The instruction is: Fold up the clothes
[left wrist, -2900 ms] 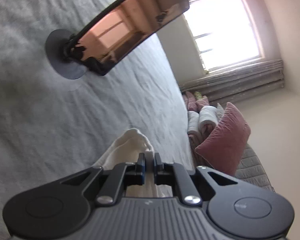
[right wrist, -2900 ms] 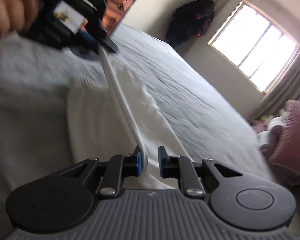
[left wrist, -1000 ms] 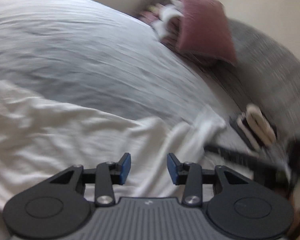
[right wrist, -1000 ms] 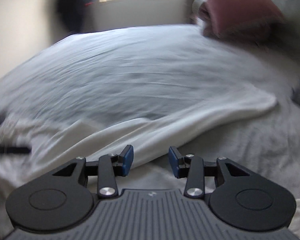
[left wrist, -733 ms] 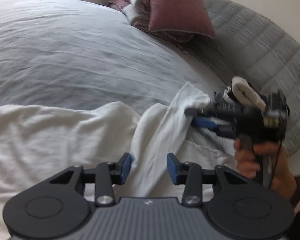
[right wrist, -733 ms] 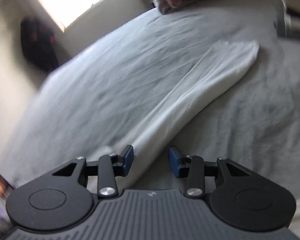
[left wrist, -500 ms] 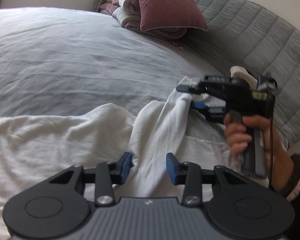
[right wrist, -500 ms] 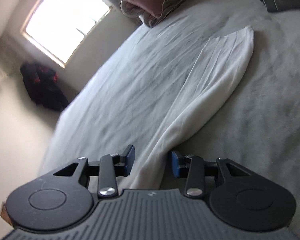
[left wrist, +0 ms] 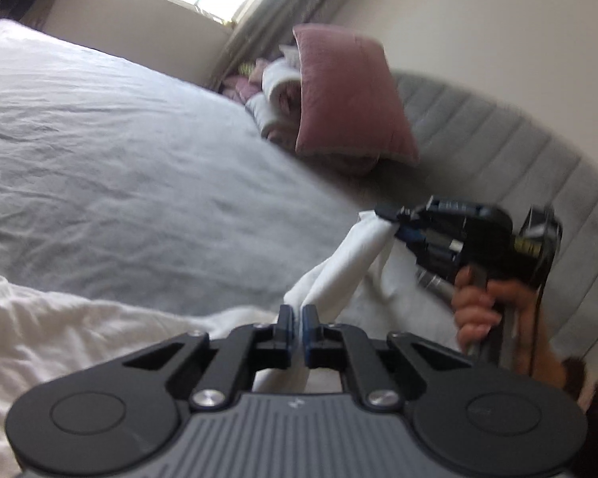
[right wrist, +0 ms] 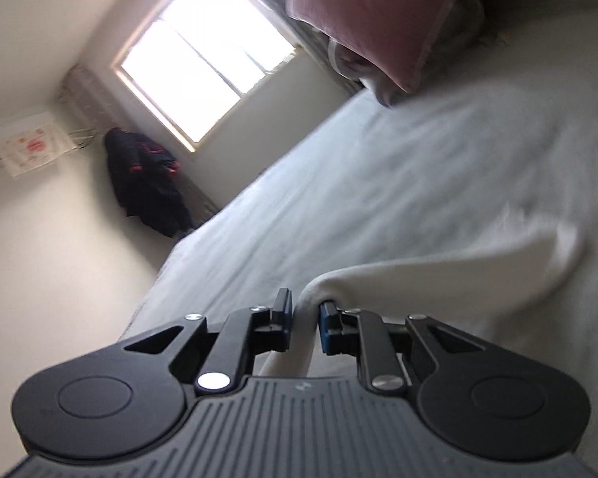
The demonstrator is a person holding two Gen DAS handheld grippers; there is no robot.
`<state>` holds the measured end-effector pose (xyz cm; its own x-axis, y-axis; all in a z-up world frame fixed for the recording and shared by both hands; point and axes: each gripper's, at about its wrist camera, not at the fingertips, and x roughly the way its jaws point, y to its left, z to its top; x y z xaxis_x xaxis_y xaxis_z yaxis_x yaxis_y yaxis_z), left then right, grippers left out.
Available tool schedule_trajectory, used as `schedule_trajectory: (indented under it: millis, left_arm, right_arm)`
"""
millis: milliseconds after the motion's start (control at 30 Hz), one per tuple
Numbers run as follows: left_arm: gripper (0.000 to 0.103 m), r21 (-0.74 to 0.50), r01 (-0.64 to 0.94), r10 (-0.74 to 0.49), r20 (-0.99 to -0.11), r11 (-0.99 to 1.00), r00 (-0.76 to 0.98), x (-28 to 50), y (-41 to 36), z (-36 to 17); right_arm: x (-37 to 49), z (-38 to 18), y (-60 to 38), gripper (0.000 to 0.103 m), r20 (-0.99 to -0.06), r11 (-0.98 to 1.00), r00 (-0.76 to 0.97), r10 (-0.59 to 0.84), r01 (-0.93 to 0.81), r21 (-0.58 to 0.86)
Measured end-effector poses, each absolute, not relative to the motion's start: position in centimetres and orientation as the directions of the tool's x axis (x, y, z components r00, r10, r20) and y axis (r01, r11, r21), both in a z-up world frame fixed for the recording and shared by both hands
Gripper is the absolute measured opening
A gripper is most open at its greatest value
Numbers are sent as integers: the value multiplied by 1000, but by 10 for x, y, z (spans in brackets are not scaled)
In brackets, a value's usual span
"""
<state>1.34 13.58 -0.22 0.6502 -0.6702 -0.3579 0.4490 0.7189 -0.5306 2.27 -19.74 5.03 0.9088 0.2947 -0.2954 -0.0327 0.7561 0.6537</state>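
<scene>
One white garment [left wrist: 341,263] on the grey bed [left wrist: 139,167], its edge lifted taut between two grippers. Left gripper [left wrist: 298,328] pinched tight on a fold; right gripper [left wrist: 394,225] clamped on the far corner, seen too from its own camera [right wrist: 303,324]. Wide bare sheet toward the window [right wrist: 203,59]; one pink pillow [left wrist: 347,95] and the grey headboard [left wrist: 518,167] close by. Half a second ago both were spread apart around the cloth; now nipped onto it and raised.
</scene>
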Motion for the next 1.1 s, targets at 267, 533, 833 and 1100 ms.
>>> schedule_trajectory:
  millis: [267,533,833,1100]
  left_arm:
    - [5,-536,515,-730,-340,669,593,1,146,2]
    - [6,-443,567,-715,-514,694,473,-4,118,-22]
    - [12,-404,568,-678,-592,717,435,-2,106,-28]
    - [31,-398,550,-664,-587,734,462,-2,94,-23]
  right_arm:
    - [7,69,-184,19,-257,828,929,267,-85,554]
    - [-23,37,-182,19,-367,937,919,141,-4,349]
    - [-39,-14,-209,30,-589,968,808,-14,159,196]
    - [-33,2,-221,40,-553,967,833,-26,162,199]
